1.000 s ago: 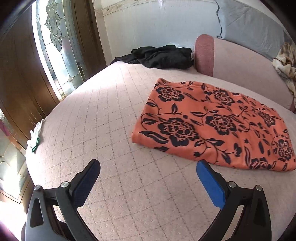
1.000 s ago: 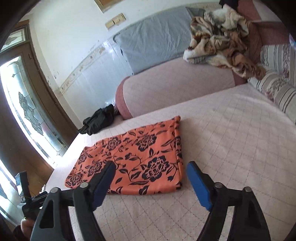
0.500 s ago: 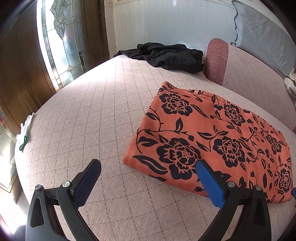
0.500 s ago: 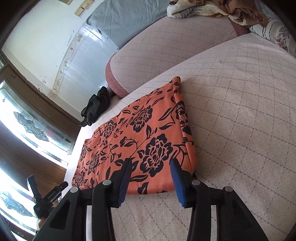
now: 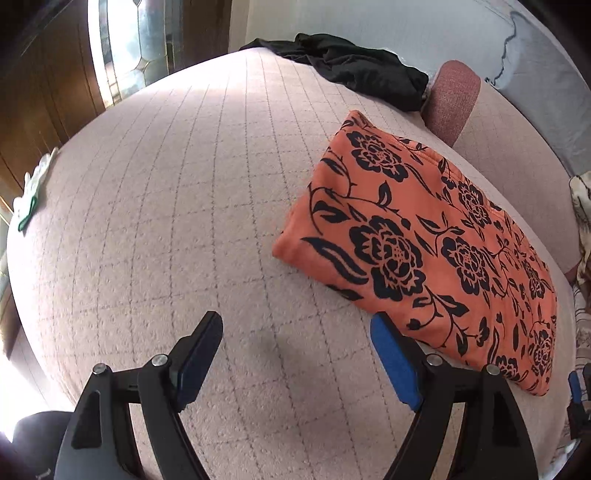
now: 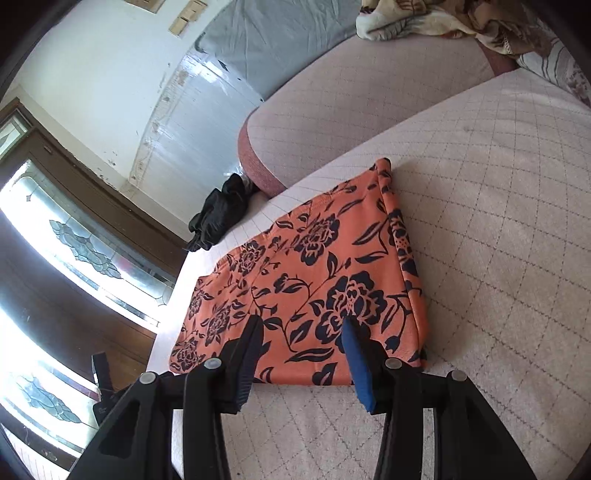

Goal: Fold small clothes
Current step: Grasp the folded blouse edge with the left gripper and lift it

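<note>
Through the left wrist camera, I saw the orange garment [image 5: 424, 243] lying folded flat on the pale quilted bedspread [image 5: 177, 221], filling the right half of the frame. It was orange with a black print of roses, leaves and vines, folded into a long rectangle with a rounded fold at its left end and layered edges along the top. My left gripper [image 5: 295, 354] sat at the bottom of the frame, its jaws apart and closing, with only bare bedspread between them; the blue-padded right finger [image 5: 393, 363] stood just beside the garment's near edge, and I could not tell whether it touched. A black garment [image 5: 354, 70] lay crumpled at the top centre, well apart from the orange one. A small white and green item [image 5: 31, 192] lay at the bedspread's left edge. A sliver of my other gripper showed at the lower right edge.

Through the right wrist camera, the same orange garment [image 6: 314, 273] occupied the centre, its folded thickness visible along the right side. My right gripper [image 6: 301, 332] reached from the bottom, jaws partly spread and opening, both tips over the garment's near edge; the cloth lay under and between them, not pinched. The black garment [image 6: 221, 210] lay in the left middle, beside a padded bolster [image 6: 351, 110]. A crumpled patterned blanket [image 6: 436, 18] lay at the top right.
</note>
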`<state>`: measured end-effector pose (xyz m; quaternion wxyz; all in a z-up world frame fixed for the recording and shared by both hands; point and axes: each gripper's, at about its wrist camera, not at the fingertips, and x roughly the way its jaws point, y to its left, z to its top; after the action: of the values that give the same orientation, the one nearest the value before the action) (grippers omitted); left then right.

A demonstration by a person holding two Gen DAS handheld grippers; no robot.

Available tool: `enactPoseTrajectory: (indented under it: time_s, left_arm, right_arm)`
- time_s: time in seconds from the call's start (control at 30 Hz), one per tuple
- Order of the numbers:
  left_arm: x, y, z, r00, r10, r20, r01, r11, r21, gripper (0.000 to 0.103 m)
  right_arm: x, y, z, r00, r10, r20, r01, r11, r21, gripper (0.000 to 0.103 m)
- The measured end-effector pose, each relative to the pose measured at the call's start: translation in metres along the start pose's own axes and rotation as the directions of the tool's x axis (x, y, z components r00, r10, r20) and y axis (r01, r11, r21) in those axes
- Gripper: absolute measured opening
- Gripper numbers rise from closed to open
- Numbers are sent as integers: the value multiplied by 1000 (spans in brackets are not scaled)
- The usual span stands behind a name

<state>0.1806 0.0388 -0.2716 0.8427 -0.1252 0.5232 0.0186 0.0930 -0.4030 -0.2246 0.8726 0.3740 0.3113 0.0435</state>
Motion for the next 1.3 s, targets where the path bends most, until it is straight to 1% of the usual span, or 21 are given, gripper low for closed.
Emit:
enactPoseTrajectory:
  time_s: [0.13, 0.17, 0.23, 0.27, 0.3, 0.37, 0.43, 0.47, 0.57, 0.6, 0.7, 0.77, 0.83, 0.9, 0.93, 1.0, 1.03, 1.07, 1.13, 1.2, 1.3]
  left_arm:
    - [19, -3, 3, 992, -105, -73, 96, 989, -113, 83]
    - [24, -6, 5, 992, -102, -71, 92, 987, -133, 83]
    - [30, -12, 10, 997, -77, -26, 71, 983, -167, 82]
    - [34, -15, 15, 997, -81, -10, 78, 980, -183, 79]
    - [37, -18, 19, 995, -100, 3, 99, 975, -201, 74]
    - [48, -20, 30, 989, -150, 12, 149, 959, -241, 46]
    - [57, -19, 37, 986, -162, 31, 164, 941, -295, 40]
    - [58, -18, 40, 983, -175, 52, 183, 931, -316, 33]
    - [62, -19, 45, 977, -200, 74, 214, 915, -343, 24]
    - [61, -21, 46, 975, -206, 87, 224, 914, -337, 23]
    - [50, -35, 48, 975, -186, 125, 213, 941, -263, 20]
    - [41, -45, 52, 969, -189, 159, 223, 947, -231, 20]
    - [35, -56, 57, 969, -173, 174, 207, 956, -207, 22]
    - [39, -64, 62, 974, -163, 155, 193, 961, -201, 37]
    - [44, -65, 62, 977, -166, 131, 191, 959, -211, 55]
    - [52, -64, 61, 982, -156, 110, 178, 955, -237, 57]
    - [52, -60, 57, 986, -137, 100, 157, 958, -239, 52]
    - [54, -57, 55, 988, -121, 93, 140, 961, -240, 31]
    - [53, -53, 53, 986, -132, 100, 153, 957, -247, 25]
    - [49, -50, 53, 980, -161, 120, 188, 948, -257, 22]
    - [39, -52, 54, 971, -194, 142, 223, 947, -233, 22]
  right_arm:
    - [-19, 14, -5, 999, 25, 33, -24, 999, -41, 49]
    - [-22, 15, -6, 999, 29, 37, -27, 999, -46, 49]
    - [-25, 15, -8, 999, 24, 44, -22, 999, -47, 49]
    - [-25, 14, -8, 999, 21, 42, -19, 999, -42, 49]
    - [-25, 11, -7, 999, 17, 42, -15, 999, -34, 49]
    - [-23, 6, -5, 999, 10, 44, -9, 1000, -16, 50]
    - [-20, 3, -3, 999, 8, 43, -7, 1000, -6, 50]
    - [-18, 3, -2, 999, 9, 40, -9, 1000, -7, 50]
    - [-11, 5, -2, 1000, 6, 31, -5, 1000, -22, 50]
    - [-9, 5, -2, 1000, 4, 27, -3, 1000, -22, 50]
    - [-4, 6, -1, 1000, 6, 22, -5, 1000, -20, 50]
    - [-4, 8, -1, 1000, -2, 28, 3, 999, -32, 50]
    - [-7, 9, -1, 999, -2, 35, 4, 999, -36, 50]
    - [-11, 6, 0, 999, -1, 42, 2, 1000, -25, 50]
    - [-13, 5, 1, 999, -1, 46, 2, 1000, -18, 50]
    - [-18, 1, 2, 999, 0, 54, 0, 1000, 1, 50]
    - [-20, -1, 3, 998, 0, 58, -1, 1000, 11, 50]
    - [-21, -3, 4, 998, 1, 60, -2, 1000, 19, 50]
    - [-23, -7, 5, 998, -3, 62, 1, 999, 33, 50]
    - [-21, -12, 6, 998, -12, 56, 9, 999, 52, 50]
    - [-18, -35, 7, 999, 11, 37, -18, 984, 179, 50]
